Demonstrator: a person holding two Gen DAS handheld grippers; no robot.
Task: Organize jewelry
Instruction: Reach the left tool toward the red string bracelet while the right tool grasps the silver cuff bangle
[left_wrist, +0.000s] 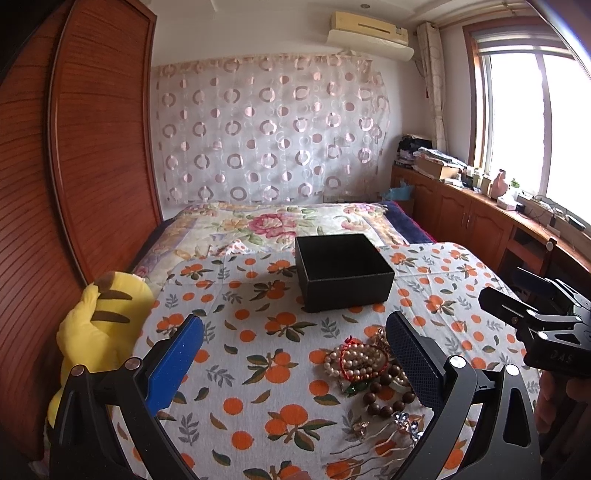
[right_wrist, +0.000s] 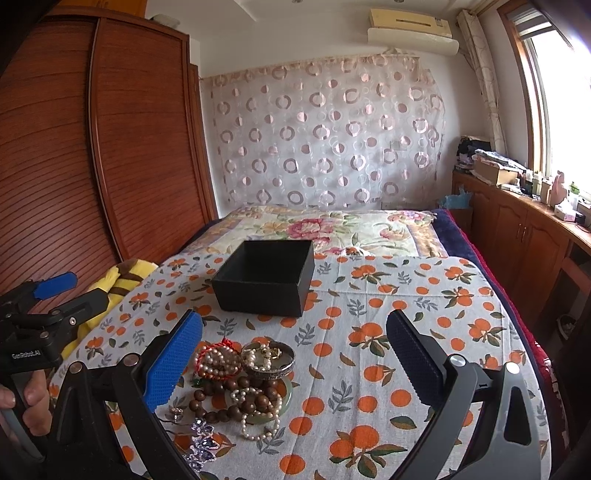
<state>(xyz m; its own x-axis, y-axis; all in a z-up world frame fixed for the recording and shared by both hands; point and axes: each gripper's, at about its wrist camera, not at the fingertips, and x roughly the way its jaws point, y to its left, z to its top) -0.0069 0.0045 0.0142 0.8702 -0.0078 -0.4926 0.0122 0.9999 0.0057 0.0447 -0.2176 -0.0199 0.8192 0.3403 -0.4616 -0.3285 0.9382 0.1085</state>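
Observation:
A heap of jewelry (left_wrist: 369, 369) lies on the orange-print cloth (left_wrist: 258, 369): pearl strands, a red cord bracelet, brown wooden beads, a green bangle, a crystal hairpin (left_wrist: 404, 424). In the right wrist view the heap (right_wrist: 243, 376) lies beside my left finger. An open, empty black box (left_wrist: 343, 273) stands behind it, also in the right wrist view (right_wrist: 266, 277). My left gripper (left_wrist: 295, 362) is open above the cloth, the heap by its right finger. My right gripper (right_wrist: 295, 362) is open and empty over the cloth, right of the heap.
A yellow striped plush toy (left_wrist: 99, 325) lies at the cloth's left edge. A floral bedspread (left_wrist: 277, 221) stretches behind the box. A wooden wardrobe (left_wrist: 92, 147) stands on the left, cluttered wooden cabinets (left_wrist: 480, 210) under the window on the right.

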